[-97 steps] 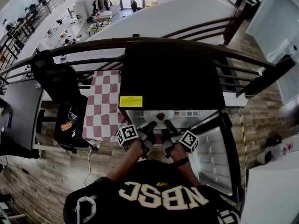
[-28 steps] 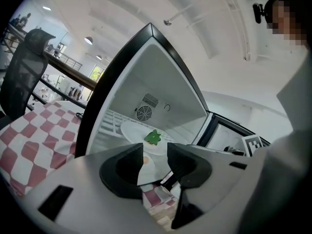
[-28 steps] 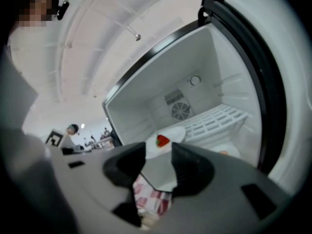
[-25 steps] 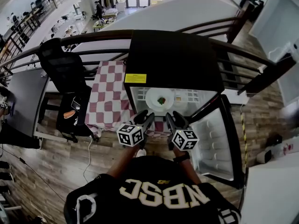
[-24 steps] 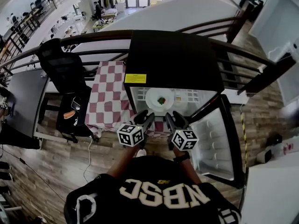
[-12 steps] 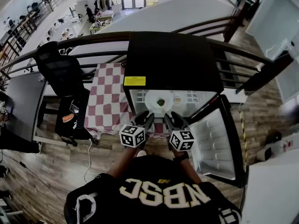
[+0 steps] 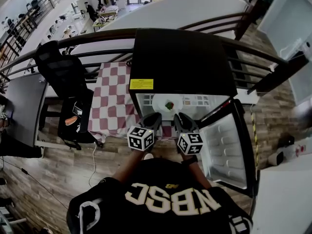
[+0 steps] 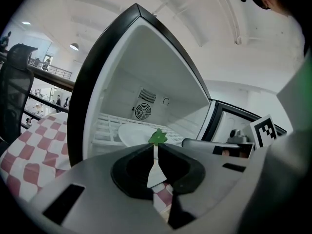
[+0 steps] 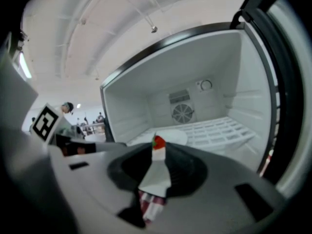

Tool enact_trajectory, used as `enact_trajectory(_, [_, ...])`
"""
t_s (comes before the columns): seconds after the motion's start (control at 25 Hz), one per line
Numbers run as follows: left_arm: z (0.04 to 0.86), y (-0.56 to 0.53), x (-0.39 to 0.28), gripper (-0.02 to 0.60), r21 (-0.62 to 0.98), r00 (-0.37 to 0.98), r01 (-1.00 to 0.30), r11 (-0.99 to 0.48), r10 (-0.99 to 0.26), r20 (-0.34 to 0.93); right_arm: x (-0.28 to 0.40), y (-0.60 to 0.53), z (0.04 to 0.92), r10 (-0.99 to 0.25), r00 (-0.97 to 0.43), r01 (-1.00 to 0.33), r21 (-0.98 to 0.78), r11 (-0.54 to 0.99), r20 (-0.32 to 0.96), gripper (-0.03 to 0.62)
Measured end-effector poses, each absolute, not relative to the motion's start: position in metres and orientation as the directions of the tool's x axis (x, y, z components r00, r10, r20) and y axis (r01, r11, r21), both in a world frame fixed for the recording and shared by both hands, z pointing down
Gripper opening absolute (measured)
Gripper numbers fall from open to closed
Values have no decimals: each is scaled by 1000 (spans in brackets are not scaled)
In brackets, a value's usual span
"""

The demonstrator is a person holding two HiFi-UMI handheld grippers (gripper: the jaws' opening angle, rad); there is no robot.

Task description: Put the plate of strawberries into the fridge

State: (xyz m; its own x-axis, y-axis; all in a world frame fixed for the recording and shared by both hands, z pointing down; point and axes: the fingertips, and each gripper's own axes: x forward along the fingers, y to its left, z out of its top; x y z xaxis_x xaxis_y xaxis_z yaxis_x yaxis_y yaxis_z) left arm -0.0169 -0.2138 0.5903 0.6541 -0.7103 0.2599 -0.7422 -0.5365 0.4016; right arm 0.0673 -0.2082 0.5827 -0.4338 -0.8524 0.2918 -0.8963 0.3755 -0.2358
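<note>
Closing empty, left tool [image 7: 152,120] (jaws almost together) and right tool [image 7: 181,120] (narrow gap) are held just before the open fridge [image 7: 180,65]; plate of strawberries [image 7: 163,103] is set on the fridge's shelf [image 7: 205,101].

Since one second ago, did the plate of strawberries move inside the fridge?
No. The plate lies at the same spot on the fridge shelf, just below-right of the yellow label.
</note>
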Motion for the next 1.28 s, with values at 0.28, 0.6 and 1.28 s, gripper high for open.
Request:
enact_trajectory(0.28, [595,-222,-15,38,408,656,-741,-533,-705,270,66,-219,590,-846,-432,-897,-242,369,312,87])
enact_trajectory(0.6, [594,-233,-16,37,409,656,-741,-532,-702,275,59,-229,593,-839,-443,-892,-254,375,317,86])
enact_trajectory(1.28, [612,-206,-34,37,415,639,-760,-501,-695,331,80,-211,597,-848,-397,-913,-240,328,351,86])
